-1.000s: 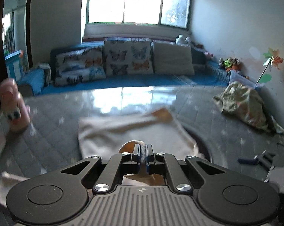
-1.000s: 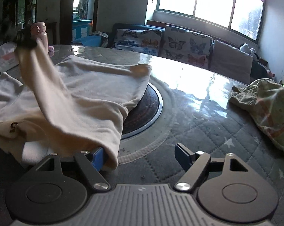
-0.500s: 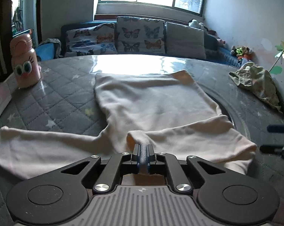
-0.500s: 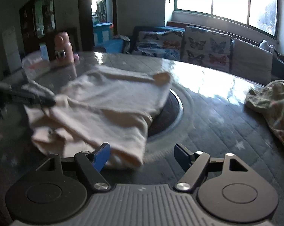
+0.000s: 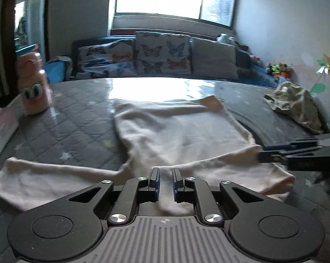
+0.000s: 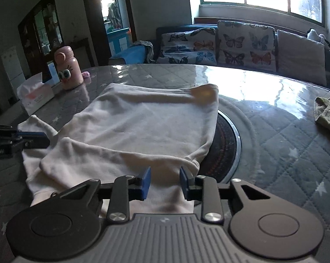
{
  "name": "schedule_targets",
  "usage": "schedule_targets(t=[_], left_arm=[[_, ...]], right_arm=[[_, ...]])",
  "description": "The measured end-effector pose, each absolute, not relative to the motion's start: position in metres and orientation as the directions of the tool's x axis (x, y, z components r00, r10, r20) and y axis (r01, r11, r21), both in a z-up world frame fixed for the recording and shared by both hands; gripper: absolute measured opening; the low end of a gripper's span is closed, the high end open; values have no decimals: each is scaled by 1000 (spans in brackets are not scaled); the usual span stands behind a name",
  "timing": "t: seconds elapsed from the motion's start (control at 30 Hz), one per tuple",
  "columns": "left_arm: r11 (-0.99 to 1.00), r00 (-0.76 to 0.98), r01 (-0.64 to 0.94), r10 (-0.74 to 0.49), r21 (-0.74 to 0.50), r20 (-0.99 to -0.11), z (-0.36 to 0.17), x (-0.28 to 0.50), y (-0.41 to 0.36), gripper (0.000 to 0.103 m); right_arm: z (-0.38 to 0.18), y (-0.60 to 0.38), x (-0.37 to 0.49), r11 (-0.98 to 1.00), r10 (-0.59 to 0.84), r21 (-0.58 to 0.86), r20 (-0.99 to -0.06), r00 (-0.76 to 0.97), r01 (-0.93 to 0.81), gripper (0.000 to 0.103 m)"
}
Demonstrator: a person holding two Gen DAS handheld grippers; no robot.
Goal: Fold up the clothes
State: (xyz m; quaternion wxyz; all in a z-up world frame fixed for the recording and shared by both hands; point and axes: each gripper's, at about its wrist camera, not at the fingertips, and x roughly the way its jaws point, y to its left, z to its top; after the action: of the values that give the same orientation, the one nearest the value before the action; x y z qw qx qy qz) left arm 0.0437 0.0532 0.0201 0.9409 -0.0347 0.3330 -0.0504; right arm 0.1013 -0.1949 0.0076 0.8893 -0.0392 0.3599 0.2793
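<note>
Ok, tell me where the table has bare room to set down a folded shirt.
Bare quilted table lies between the cream shirt and the green garment. Another patch sits between the shirt and the pink bottle. The near edge is crowded by cloth and both grippers.

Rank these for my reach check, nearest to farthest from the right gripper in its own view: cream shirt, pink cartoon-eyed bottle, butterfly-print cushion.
1. Cream shirt, directly under the right gripper.
2. Pink cartoon-eyed bottle, far left on the table.
3. Butterfly-print cushion, on the sofa beyond.
</note>
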Motion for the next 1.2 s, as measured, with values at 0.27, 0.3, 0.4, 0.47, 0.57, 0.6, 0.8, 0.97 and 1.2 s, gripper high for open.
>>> schedule_targets(t=[0.27,0.3,0.4,0.47,0.57,0.6,0.8,0.97,1.2], left_arm=[[991,730,76,-129,-108,-671,-4,64,46,13],[991,731,75,-130,-111,-670,-4,63,48,13],[990,743,74,-137,-123,-655,-1,59,51,13],[990,742,70,-135,-124,-657,-3,61,53,13],[991,738,67,-127,-116,-662,-6,62,54,13],[991,740,65,-128,-118,-660,-5,60,55,14],[994,771,10,-77,-109,-632,9,42,77,29],[990,789,-101,18,-101,-614,16,24,113,46],[962,776,-263,167,-71,-609,13,1,158,56]], right_arm=[[-4,-187,112,858,427,89,-673,605,-506,23],[-2,-187,112,860,423,85,-673,608,-504,23],[3,-186,110,857,425,74,-659,620,-509,24],[2,-183,111,854,427,72,-664,614,-515,24],[-3,-179,112,856,412,53,-671,617,-514,24],[-2,-178,112,857,409,49,-669,620,-513,26],[10,-162,94,818,458,52,-661,594,-573,37],[11,-125,65,730,532,44,-662,527,-682,40],[2,-81,43,659,543,-15,-681,490,-752,42]])
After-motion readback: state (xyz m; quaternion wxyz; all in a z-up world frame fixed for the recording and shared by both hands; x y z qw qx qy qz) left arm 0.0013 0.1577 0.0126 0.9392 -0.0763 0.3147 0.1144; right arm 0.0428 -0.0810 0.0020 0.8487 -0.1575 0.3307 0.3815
